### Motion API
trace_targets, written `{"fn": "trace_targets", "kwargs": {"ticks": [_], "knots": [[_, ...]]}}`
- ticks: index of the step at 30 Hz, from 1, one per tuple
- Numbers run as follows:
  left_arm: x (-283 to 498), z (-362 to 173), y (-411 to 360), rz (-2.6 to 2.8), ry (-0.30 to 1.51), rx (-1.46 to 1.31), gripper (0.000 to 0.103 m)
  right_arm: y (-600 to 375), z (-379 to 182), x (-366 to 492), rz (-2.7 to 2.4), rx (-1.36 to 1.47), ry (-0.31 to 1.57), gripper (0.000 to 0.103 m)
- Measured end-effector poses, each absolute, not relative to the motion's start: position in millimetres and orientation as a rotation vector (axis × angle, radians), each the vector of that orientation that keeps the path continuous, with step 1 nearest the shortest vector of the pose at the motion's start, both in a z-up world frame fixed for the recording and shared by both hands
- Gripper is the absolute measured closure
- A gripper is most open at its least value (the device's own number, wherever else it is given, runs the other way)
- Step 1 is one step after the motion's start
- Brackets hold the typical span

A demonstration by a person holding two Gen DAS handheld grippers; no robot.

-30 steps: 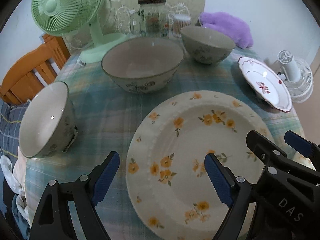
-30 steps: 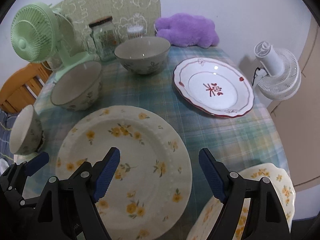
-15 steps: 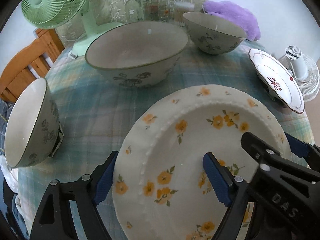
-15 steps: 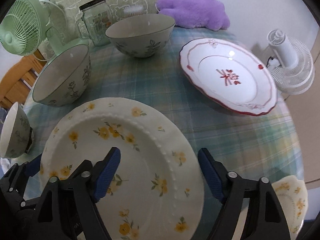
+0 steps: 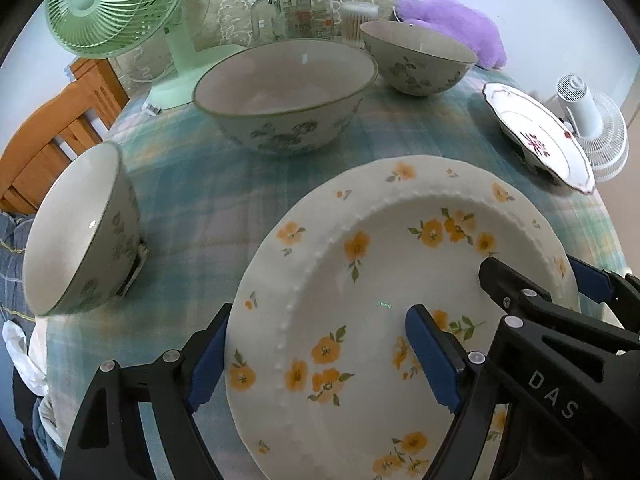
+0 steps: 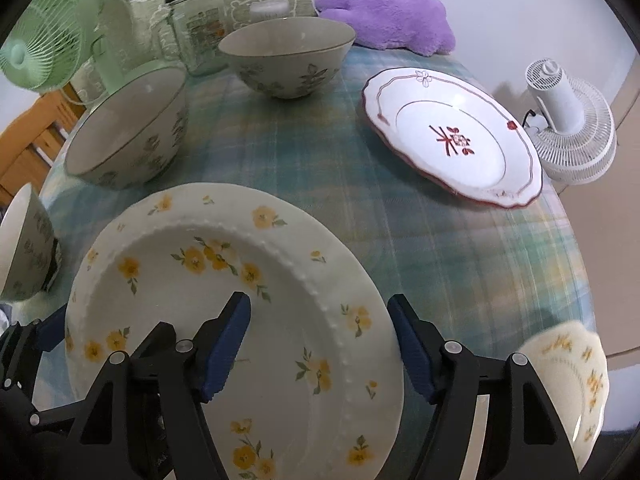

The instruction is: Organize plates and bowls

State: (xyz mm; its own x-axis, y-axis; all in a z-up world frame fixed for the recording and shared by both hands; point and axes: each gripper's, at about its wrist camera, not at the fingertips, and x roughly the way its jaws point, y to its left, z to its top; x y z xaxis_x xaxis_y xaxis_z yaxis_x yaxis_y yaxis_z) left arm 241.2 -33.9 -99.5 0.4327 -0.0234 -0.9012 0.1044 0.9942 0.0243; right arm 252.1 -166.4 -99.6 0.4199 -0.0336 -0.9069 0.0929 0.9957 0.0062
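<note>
A large white plate with yellow flowers [image 5: 400,280] is held up off the checked tablecloth, tilted. My left gripper [image 5: 320,364] is open, its fingers straddling the plate's left rim. My right gripper [image 6: 320,344] is open, its fingers straddling the plate's right rim [image 6: 360,320]. A big floral bowl [image 5: 286,92] stands behind the plate, a medium one [image 5: 416,56] further back and a small one [image 5: 76,228] at the left edge. A red-trimmed white plate [image 6: 452,136] lies at the right. Another yellow-flowered plate [image 6: 568,380] shows low at the right.
A green desk fan [image 5: 116,4], a glass jar [image 5: 296,4], a cotton-swab pot [image 5: 358,18] and a purple plush [image 6: 384,16] line the table's back. A white fan [image 6: 568,120] stands beyond the right edge. A wooden chair [image 5: 44,148] is at the left.
Both grippers have moved forward and closed in on the flowered plate's rims. The plate has risen from lying flat and now sits higher and nearer both cameras.
</note>
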Motion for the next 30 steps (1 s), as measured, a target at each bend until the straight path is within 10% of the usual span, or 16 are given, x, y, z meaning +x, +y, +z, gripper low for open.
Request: {"fn": "trace_targets", "kwargs": {"ticks": [22,30], "knots": [[182,-103,-1,-0.069,1.156,0.066,0.031,-141,-93,183,-0.019,0.057,1.161,0.030],[177,-104,-2,-0.072,1.149,0.086,0.031,-150,-100,172,0.002,0.057,1.185,0.049]]}}
